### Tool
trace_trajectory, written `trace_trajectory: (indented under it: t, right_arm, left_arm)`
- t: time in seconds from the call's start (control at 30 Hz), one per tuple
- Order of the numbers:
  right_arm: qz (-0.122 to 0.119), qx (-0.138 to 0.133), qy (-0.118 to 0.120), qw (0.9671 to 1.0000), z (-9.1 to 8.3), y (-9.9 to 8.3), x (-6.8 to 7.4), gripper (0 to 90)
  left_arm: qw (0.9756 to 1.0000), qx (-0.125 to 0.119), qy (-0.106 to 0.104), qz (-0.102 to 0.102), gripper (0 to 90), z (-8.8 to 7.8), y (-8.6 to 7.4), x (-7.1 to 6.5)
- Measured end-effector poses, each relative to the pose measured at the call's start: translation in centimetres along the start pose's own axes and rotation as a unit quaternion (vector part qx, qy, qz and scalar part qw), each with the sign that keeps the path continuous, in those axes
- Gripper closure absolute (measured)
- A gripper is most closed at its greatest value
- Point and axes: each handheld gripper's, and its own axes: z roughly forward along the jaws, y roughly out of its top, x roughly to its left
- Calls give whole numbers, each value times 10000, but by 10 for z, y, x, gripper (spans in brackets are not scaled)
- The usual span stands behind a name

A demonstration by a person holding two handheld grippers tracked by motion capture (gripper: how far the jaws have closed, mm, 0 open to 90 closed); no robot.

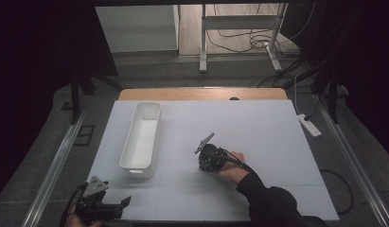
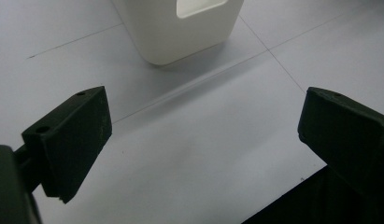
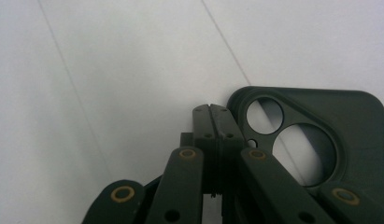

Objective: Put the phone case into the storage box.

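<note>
right gripper [image 3: 212, 109] jaws pressed together (nothing between), dark phone case [image 3: 339, 140] lying just beside, white table [image 3: 110, 70]

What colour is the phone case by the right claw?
Dark grey-green phone case, with round camera cutouts; clearest in the right gripper view.

The long white rectangular plastic bin [image 1: 141, 138] is seen with a smooth, faintly glossy finish, its moulded wall [image 2: 180, 28] being free of texture. The white table surface [image 1: 258, 142] is presented as a smooth, matt board, marked by thin seam lines, with a strip of bare light wood [image 1: 201, 93] exposed along the far edge. The black jaw pads of the left gripper [image 2: 203, 140] are found matt and slightly grainy, like moulded plastic. The right gripper [image 3: 213, 116] is built of dark matt plastic links fitted with brass-coloured metal rivets. The dark flat phone case [image 3: 316, 135] with round cut-outs is noted as smooth, matt plastic.
</note>
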Motion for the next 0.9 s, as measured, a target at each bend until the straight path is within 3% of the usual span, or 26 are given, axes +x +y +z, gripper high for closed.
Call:
trace_trajectory:
  t: [0.8,0.9]
  right_arm:
    - [340,-131,-150,9992,0,-1,-25,899]
    - [281,-112,-219,9993,0,-1,-23,899]
  left_arm:
    - [10000,45,23,26,38,1,0,-1]
    - [10000,52,29,37,39,1,1,-1]
